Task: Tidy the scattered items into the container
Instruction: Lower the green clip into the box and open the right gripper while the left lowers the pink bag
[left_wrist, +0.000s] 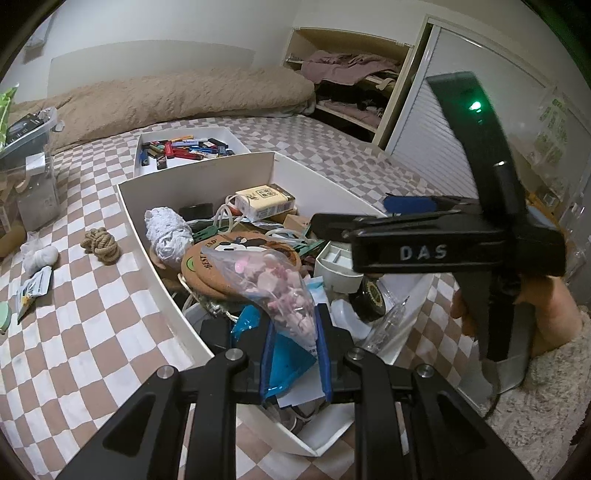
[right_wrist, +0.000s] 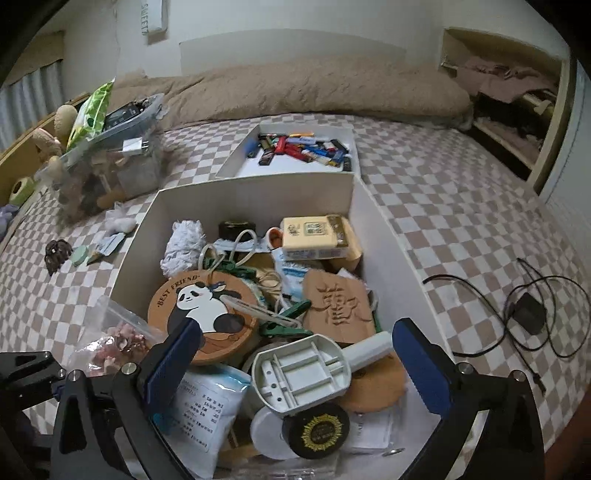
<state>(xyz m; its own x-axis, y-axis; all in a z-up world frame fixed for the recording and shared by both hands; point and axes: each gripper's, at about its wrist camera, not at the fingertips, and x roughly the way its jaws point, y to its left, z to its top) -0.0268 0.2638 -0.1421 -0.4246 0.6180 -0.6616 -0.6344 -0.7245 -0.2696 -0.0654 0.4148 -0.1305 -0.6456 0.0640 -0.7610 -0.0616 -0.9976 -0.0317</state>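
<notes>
The white box (left_wrist: 140, 218) on the checkered bed is crowded with small items, among them a panda coaster (right_wrist: 199, 314) and a tissue pack (right_wrist: 314, 236). My left gripper (left_wrist: 295, 347) is shut on a clear zip bag of pink bits (left_wrist: 273, 284), held over the box's near end; the same bag (right_wrist: 118, 339) shows at the box's left wall. My right gripper (right_wrist: 297, 363) stands open above a white plastic holder (right_wrist: 306, 369) that lies in the box, with its pads apart from it. From the left wrist view the right gripper (left_wrist: 365, 216) hovers over the box's right side.
Loose on the bed left of the box: a rope knot (left_wrist: 101, 245), a white cloth bundle (left_wrist: 40, 258), a packet (left_wrist: 33, 291), a dark hair claw (right_wrist: 57, 254). A black cable with adapter (right_wrist: 528, 314) lies right. A tray of lighters (right_wrist: 295, 147) sits behind; a clear bin (right_wrist: 110, 162) far left.
</notes>
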